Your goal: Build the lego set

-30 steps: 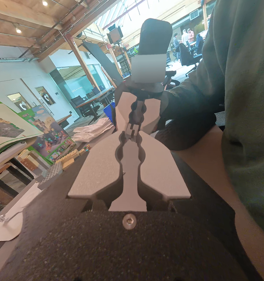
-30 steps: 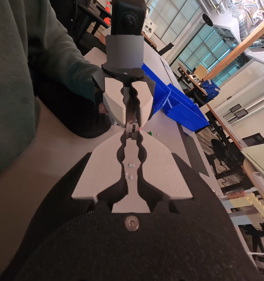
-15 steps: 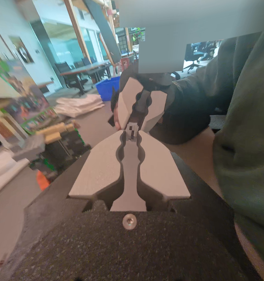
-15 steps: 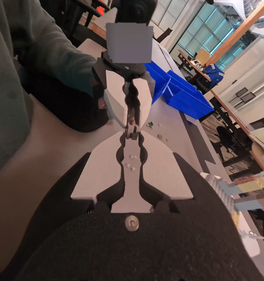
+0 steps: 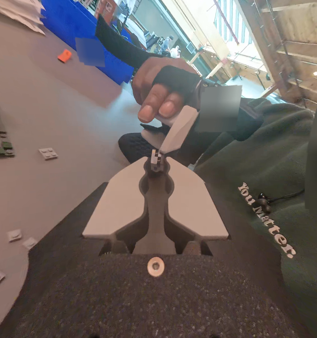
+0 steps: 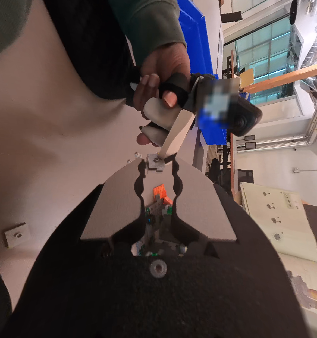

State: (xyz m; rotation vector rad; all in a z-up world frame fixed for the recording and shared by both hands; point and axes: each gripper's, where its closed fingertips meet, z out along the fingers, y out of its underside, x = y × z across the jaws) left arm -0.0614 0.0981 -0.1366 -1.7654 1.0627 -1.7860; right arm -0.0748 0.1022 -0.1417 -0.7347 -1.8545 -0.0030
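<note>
Plainly, both the left claw (image 5: 156, 161) and right claw (image 6: 156, 164) pinch one grey brick (image 5: 156, 159) above bare table (image 5: 44, 113).

The pale grey gripper fingers (image 5: 121, 204) looked matt, finely grained plastic. The small grey studded plastic brick (image 5: 156, 159) appeared smooth; the dark green sweatshirt (image 5: 263, 173) was soft cloth.

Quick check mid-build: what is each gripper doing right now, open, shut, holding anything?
Left gripper: shut on the small grey lego piece.
Right gripper: jaws partly apart, the same piece between its tips; grip cannot be told.
</note>
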